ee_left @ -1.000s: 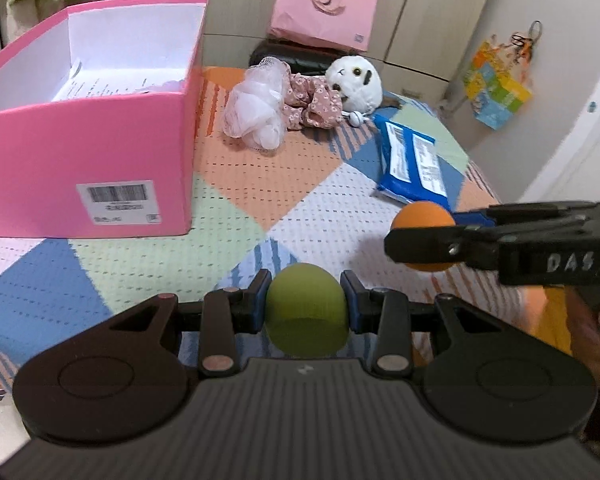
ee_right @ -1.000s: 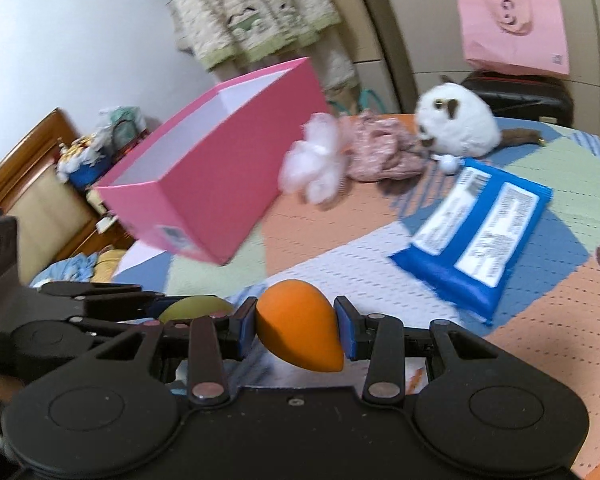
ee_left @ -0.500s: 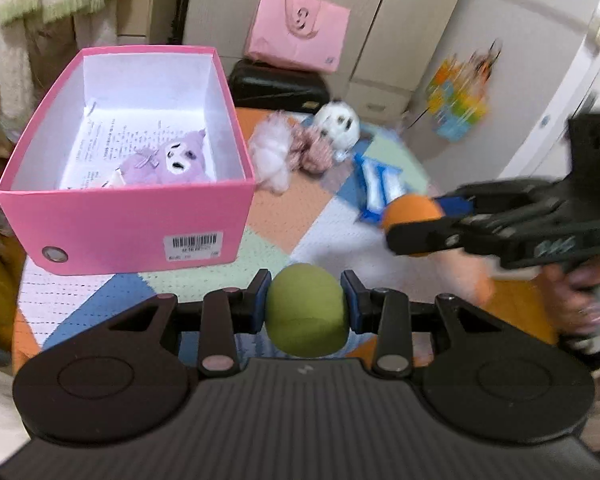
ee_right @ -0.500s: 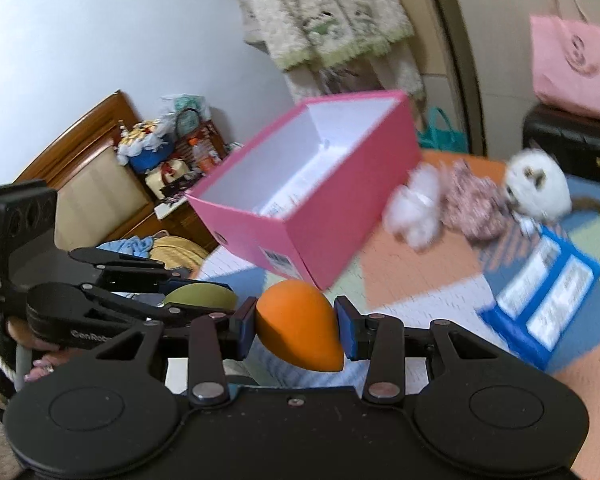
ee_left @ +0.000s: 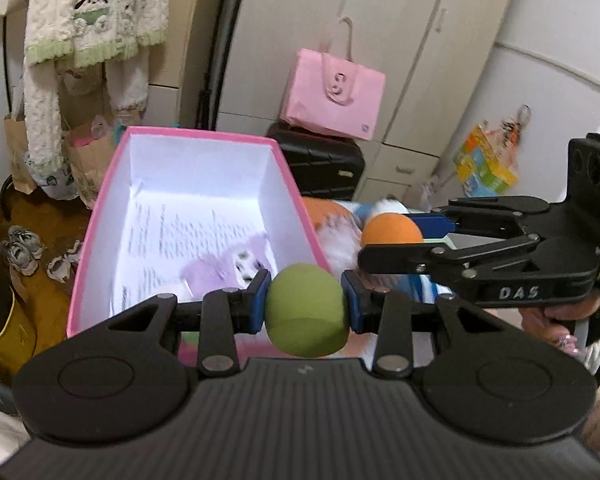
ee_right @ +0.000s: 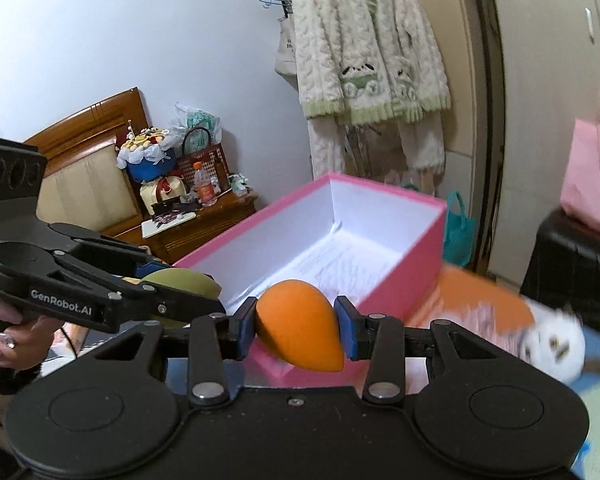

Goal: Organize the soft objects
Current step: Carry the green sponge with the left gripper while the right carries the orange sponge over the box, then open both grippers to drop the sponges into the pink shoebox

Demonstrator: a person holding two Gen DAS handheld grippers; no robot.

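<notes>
My left gripper (ee_left: 306, 307) is shut on a green soft sponge (ee_left: 307, 311), held above the near right corner of the open pink box (ee_left: 296, 196). A purple plush toy (ee_left: 228, 266) lies inside the box on printed paper. To the right, my right gripper (ee_left: 384, 246) is shut on an orange teardrop sponge (ee_left: 390, 230). In the right wrist view the right gripper (ee_right: 296, 330) pinches the orange sponge (ee_right: 298, 328) in front of the pink box (ee_right: 436, 224), with the left gripper and its green sponge (ee_right: 182, 280) at the left.
A white plush animal (ee_right: 556, 344) and a pink patterned cloth (ee_right: 484, 320) lie on the patchwork cover right of the box. Behind stand a black case (ee_left: 320, 160) bearing a pink bag (ee_left: 334, 94), cupboards, and hanging fleece clothes (ee_right: 364, 40). A wooden headboard (ee_right: 80, 160) is at the left.
Both grippers have risen and swung toward the pink box, each still holding its sponge. The box's inside and the purple plush came into the left wrist view.
</notes>
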